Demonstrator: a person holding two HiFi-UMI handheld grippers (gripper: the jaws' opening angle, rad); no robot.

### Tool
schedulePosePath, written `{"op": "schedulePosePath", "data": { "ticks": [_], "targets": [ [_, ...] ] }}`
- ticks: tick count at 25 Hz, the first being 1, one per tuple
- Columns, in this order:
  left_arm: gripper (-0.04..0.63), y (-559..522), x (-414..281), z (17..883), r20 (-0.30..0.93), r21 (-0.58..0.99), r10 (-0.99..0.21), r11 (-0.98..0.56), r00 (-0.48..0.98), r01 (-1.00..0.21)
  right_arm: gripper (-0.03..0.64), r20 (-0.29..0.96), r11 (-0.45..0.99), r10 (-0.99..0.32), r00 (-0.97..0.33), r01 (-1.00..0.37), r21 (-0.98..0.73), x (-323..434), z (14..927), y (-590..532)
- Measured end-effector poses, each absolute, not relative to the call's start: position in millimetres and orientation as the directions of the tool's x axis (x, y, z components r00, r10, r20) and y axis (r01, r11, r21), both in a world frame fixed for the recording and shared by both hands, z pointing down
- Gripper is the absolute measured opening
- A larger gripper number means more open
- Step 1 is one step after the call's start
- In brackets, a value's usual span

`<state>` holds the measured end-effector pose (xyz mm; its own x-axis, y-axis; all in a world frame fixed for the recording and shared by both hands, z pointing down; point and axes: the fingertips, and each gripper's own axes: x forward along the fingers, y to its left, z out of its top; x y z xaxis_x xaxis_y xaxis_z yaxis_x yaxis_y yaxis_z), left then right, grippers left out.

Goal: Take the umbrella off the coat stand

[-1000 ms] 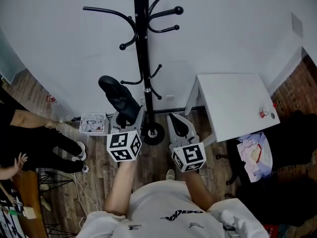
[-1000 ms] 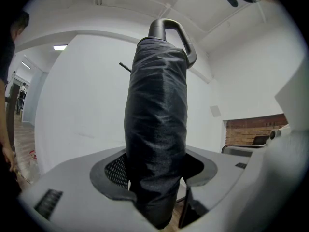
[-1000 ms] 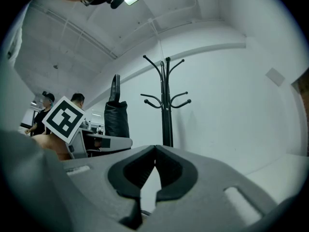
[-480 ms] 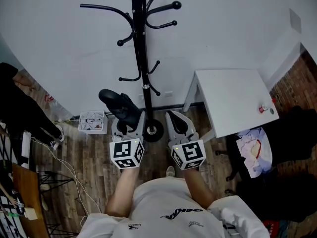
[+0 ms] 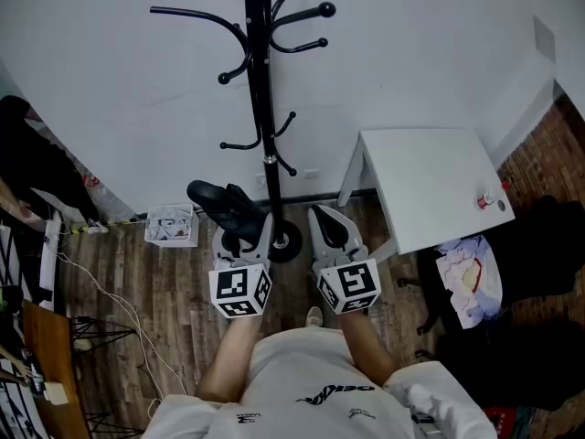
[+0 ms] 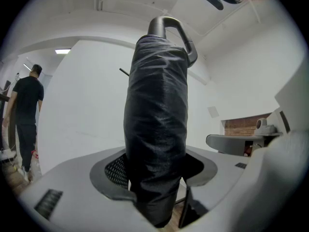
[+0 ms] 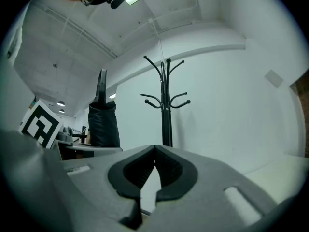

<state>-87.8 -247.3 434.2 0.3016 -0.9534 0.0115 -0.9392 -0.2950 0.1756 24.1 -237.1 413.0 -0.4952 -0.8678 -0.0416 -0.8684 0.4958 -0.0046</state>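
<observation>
Two grippers sit side by side, level, just ahead of the person's chest. The left gripper (image 5: 243,233) is clamped on the folded black umbrella (image 6: 157,129). The umbrella stands upright between its jaws, curved handle (image 6: 170,27) on top, apart from the stand's hooks. The right gripper (image 5: 332,233), just beside it, has its jaws pressed together at the tips and holds nothing.

Below both lies a brown wood-plank floor (image 5: 183,318). Just beyond the jaws, between the two grippers, rises the black coat stand (image 5: 265,108), its round base (image 5: 285,242) on the planks. Beyond the right gripper stands a white table (image 5: 430,190). Beyond the left one, a small white basket (image 5: 171,225) sits against the wall. Behind everything runs a plain white wall (image 5: 411,71), with brick (image 5: 548,154) at the far right. Well off to the left gripper's left stands a person in black (image 6: 26,110).
</observation>
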Motion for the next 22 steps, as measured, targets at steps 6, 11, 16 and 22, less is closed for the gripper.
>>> {"op": "schedulePosePath", "data": {
  "ticks": [6, 11, 16, 22],
  "targets": [
    [0.262, -241, -80, 437, 0.019, 0.177, -0.95, -0.303, 0.311, -0.937, -0.008, -0.038, 0.493, -0.869, -0.493, -0.87, 0.0, 27, 412, -234],
    [0.262, -233, -76, 438, 0.027, 0.167, -0.951, -0.299, 0.308, -0.939, -0.008, -0.034, 0.489, -0.872, -0.488, -0.872, -0.001, 32, 411, -230],
    [0.262, -230, -73, 440, 0.034, 0.164, -0.952, -0.296, 0.305, -0.941, -0.008, -0.028, 0.49, -0.871, -0.49, -0.872, -0.002, 34, 413, -227],
    [0.262, -228, -72, 438, 0.035, 0.158, -0.952, -0.294, 0.303, -0.943, -0.008, -0.031, 0.493, -0.87, -0.492, -0.87, -0.005, 34, 410, -225]
  ]
}}
